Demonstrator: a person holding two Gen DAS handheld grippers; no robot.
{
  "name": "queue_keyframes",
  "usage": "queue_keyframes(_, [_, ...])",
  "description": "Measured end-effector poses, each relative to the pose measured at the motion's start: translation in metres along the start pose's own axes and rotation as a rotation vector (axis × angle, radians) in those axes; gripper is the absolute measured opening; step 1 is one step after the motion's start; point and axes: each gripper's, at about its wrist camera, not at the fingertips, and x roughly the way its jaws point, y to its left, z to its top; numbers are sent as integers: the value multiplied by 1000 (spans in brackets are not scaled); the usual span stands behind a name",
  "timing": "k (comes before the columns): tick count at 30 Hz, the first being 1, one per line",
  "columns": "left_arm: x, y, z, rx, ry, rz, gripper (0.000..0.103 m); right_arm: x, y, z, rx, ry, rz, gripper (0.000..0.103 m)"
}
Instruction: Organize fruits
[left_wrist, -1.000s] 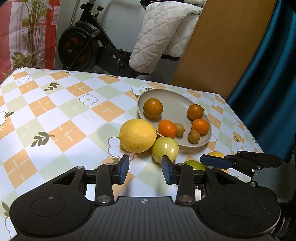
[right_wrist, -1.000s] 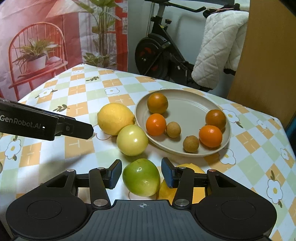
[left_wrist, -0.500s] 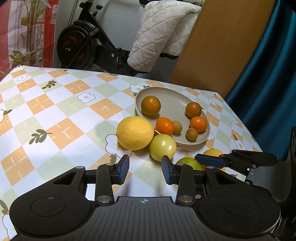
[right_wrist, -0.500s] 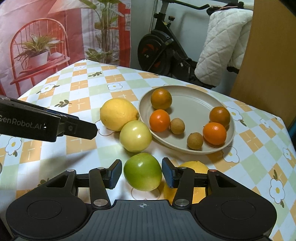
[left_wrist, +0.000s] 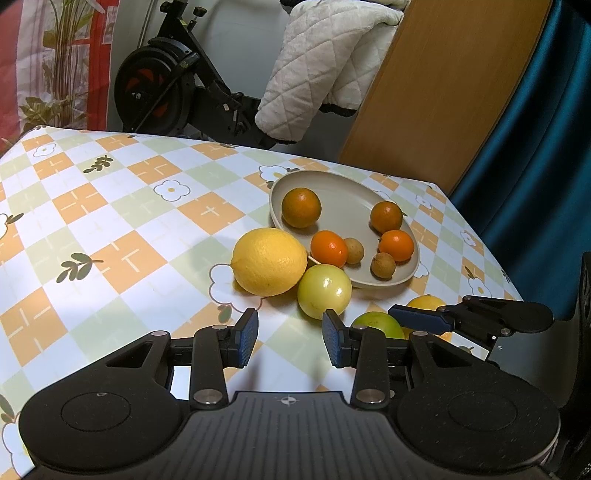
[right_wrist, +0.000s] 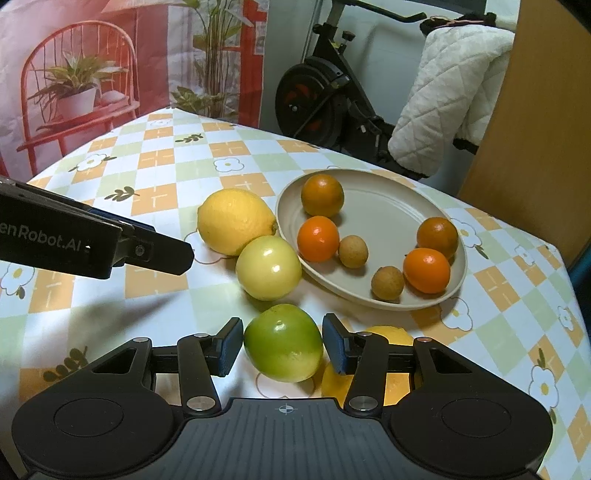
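Note:
A beige plate (right_wrist: 391, 206) (left_wrist: 343, 192) holds several small oranges and two brown longans. Beside it on the table lie a large yellow lemon (right_wrist: 234, 220) (left_wrist: 269, 261) and a pale yellow apple (right_wrist: 269, 267) (left_wrist: 324, 291). A green apple (right_wrist: 283, 348) (left_wrist: 376, 323) sits between the fingers of my right gripper (right_wrist: 283, 349), which is open around it; touch cannot be told. A second lemon (right_wrist: 391, 334) lies partly hidden behind the right finger. My left gripper (left_wrist: 290, 338) is open and empty, just short of the pale apple.
The table has a checked floral cloth (left_wrist: 122, 236). Its right edge runs near a blue curtain (left_wrist: 535, 147). Behind the table stand an exercise bike (left_wrist: 166, 88) with a quilted cover and a wooden panel (left_wrist: 436, 92).
Both grippers have drawn back and risen slightly, so the fruit sits farther off. The green apple stays between the right fingers. No fruit has moved.

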Motion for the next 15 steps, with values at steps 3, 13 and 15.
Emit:
queue_keyframes(3, [1,0,0,-3,2,-1,40,0,-1,-1,9,-5,5,45])
queue_keyframes(13, [2,-1,-1,-12,8,-2,40,-3,-2,-3,12,-12,11,45])
queue_keyframes(15, [2,-1,-1,-13,8,-1,40,-3,-2,-4,13,-14,11,45])
